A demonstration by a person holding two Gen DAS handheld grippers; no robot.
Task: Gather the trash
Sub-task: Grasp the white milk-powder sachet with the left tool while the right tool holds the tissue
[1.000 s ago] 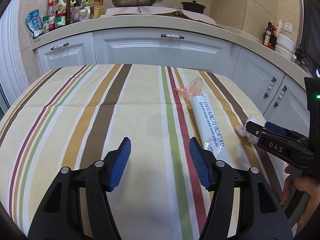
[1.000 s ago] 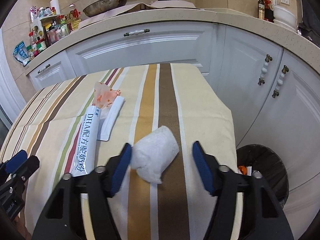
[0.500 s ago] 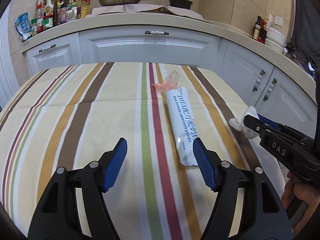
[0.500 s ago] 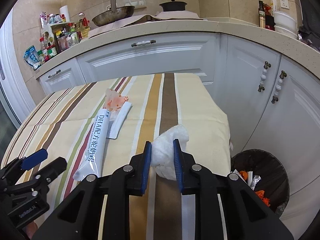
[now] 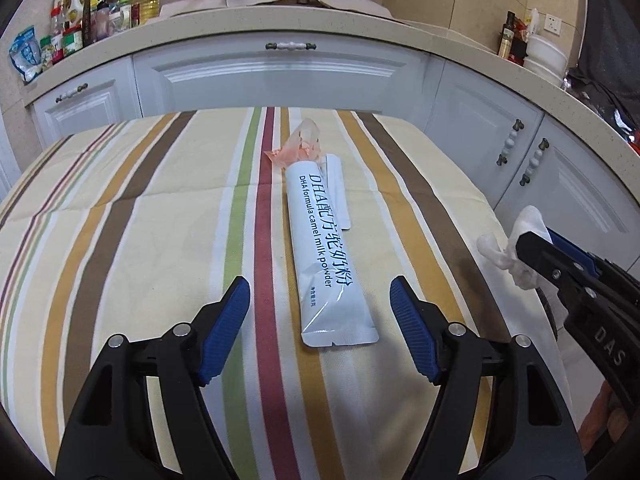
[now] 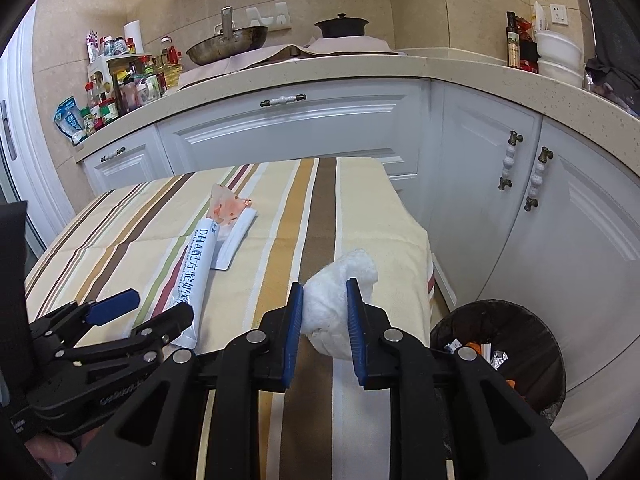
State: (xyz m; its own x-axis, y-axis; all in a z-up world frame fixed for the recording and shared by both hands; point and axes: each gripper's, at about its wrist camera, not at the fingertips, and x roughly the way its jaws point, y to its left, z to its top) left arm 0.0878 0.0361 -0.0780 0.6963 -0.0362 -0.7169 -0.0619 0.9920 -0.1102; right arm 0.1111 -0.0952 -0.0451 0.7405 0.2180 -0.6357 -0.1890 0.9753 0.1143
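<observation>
Tissue wad (image 6: pixel 340 312), white and crumpled, sits pinched between the jaws of the right gripper (image 6: pixel 324 316), blue pads pressed into both its flanks; whether it rests on the cloth or is lifted clear cannot be told. It lies at the right edge of the striped counter (image 6: pixel 280 240), with the trash bin (image 6: pixel 500 352) on the floor just beyond and below that edge, already holding scraps. Judgement: the coming move is a short carry rightward and down over the bin rim, then a release; a soft wad may cling to a pad. Milk powder sachet (image 5: pixel 326 248), a long white stick pack, lies flat near the counter's middle, long axis running from near edge toward far edge, its near end between and slightly ahead of the spread jaws of the left gripper (image 5: pixel 320 304), which hold nothing. A narrow white strip (image 5: pixel 338 192) lies against the sachet's right side, and a crumpled pink wrapper (image 5: pixel 300 148) touches its far end. The left gripper is the nearer to all three. Judgement: the jaws stand across the sachet's width, so closing there would take it by its long edges; a flat film pack may slip or buckle. Cabinets (image 6: pixel 288 128) stand behind the counter's far edge.
</observation>
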